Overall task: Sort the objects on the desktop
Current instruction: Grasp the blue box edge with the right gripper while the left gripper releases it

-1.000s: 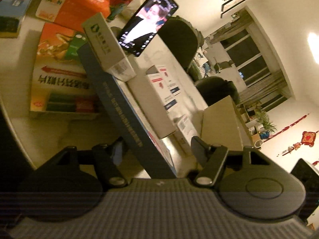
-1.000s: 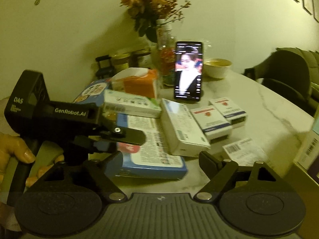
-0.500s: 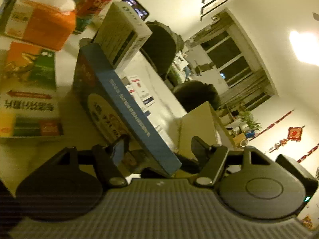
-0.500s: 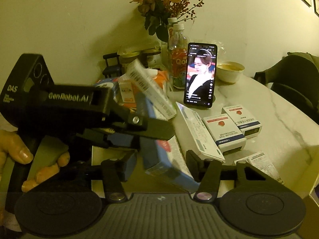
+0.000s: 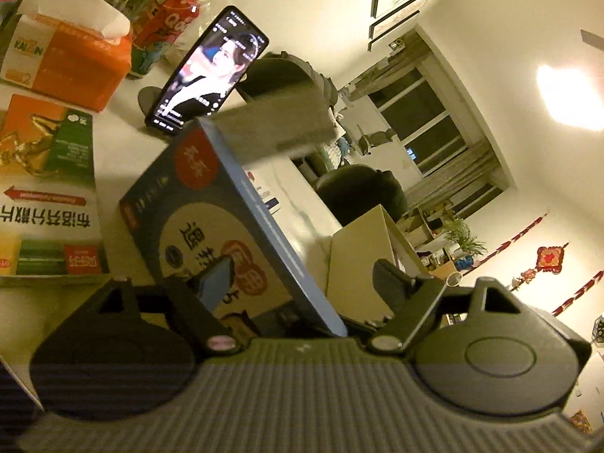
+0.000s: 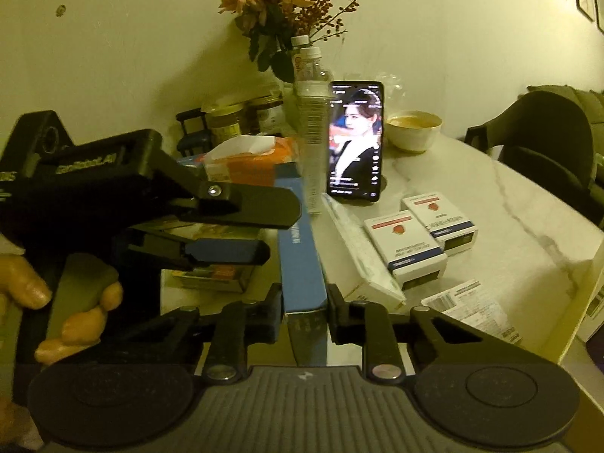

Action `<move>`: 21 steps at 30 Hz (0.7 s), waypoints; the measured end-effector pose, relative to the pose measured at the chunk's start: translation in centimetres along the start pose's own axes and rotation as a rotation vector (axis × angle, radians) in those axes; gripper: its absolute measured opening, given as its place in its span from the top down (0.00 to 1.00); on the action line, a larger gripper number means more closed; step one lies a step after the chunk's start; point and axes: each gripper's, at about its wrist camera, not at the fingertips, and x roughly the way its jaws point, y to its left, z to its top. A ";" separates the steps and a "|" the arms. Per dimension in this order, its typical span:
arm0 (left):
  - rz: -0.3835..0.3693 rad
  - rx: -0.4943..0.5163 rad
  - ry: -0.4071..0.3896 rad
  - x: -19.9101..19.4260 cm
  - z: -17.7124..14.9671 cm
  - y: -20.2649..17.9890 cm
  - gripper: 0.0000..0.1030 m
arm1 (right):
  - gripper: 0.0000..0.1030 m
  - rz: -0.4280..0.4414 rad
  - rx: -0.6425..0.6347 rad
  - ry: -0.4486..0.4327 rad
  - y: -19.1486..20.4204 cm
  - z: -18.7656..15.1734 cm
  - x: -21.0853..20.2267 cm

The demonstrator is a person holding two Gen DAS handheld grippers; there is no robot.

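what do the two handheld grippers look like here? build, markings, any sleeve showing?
Both are matte black plastic. The right gripper has a ribbed grey base, round side discs and silver pivot screws. The left gripper has flat rounded fingers, a blue pad on one, and white "GenRobot.AI" lettering on its body. Bare fingers wrap its handle; no sleeve or cable is visible.

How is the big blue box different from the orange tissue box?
The blue box is thin and stands on edge; the orange tissue box is chunky and sits flat. The blue box is closed and pinched in the right tool; the orange tissue box is open on top, untouched. Both are boxes.
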 end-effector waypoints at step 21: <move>0.007 -0.019 0.021 0.3 -0.8 1.0 0.17 | 0.69 -0.013 -0.090 0.089 0.7 -0.8 -4.5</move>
